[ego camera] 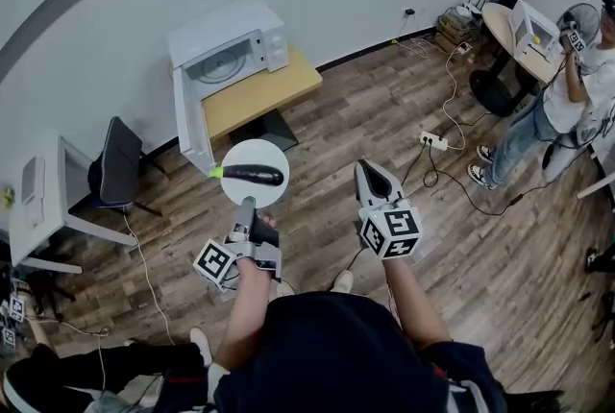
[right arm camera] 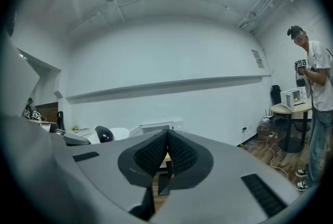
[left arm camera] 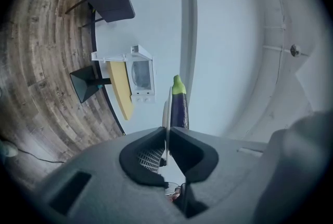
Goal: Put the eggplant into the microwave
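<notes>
Grey left claw [ego camera: 248,203], grey right claw [ego camera: 373,174], black-and-white marker cubes [ego camera: 390,233], dark top [ego camera: 332,353]

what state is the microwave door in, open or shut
Open: the microwave door stands swung wide out, and the turntable inside shows.

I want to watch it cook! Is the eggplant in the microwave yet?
Not yet. Done: the microwave has its door open. In hand: the left gripper is clamped on the rim of a white plate, and the eggplant lies on it, out in front of the microwave. The right gripper is shut and empty. Left: carry the plate inside and let go.
</notes>
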